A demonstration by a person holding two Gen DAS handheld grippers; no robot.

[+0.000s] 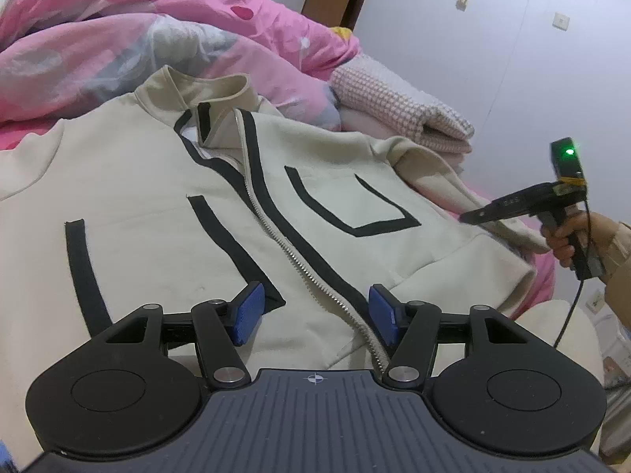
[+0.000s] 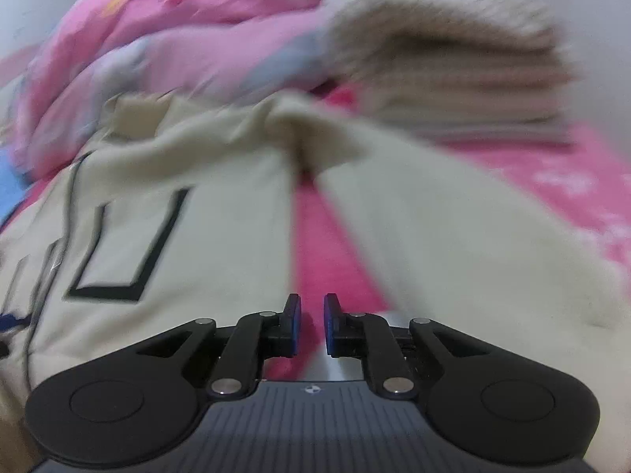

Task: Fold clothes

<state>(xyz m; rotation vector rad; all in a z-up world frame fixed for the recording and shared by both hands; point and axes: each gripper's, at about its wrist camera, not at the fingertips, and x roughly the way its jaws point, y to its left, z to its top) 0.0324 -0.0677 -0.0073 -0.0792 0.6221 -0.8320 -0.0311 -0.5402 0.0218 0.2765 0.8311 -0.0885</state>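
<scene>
Left wrist view: a cream jacket (image 1: 157,205) with black trim lies spread front-up across the middle of the frame, collar toward the top, hem toward the bottom. Its zipper (image 1: 284,252) runs from the collar down to the lower centre and looks undone near the hem. The left gripper (image 1: 313,315) sits at the bottom centre over the hem, its blue pads (image 1: 247,315) set wide apart with the zipper between them and nothing clamped. A pink quilt (image 1: 118,31) is heaped in the upper left. A folded waffle-knit blanket (image 1: 398,106) lies at upper right of centre. At the right edge a hand (image 1: 572,236) holds the right gripper (image 1: 479,215), whose tip points at the jacket's sleeve (image 1: 441,181); a green light shows on top of the tool. Whether the tip touches the sleeve cannot be told here.

Right wrist view: the frame is blurred. The right gripper (image 2: 312,321) is at bottom centre, its fingers close but with a narrow gap between them, holding nothing. The jacket body (image 2: 197,216) fills the left half and the sleeve (image 2: 453,228) runs diagonally across the right, with a strip of pink sheet (image 2: 315,244) showing between them. The quilt (image 2: 177,31) is at upper left and the blanket (image 2: 453,51) at upper right.
</scene>
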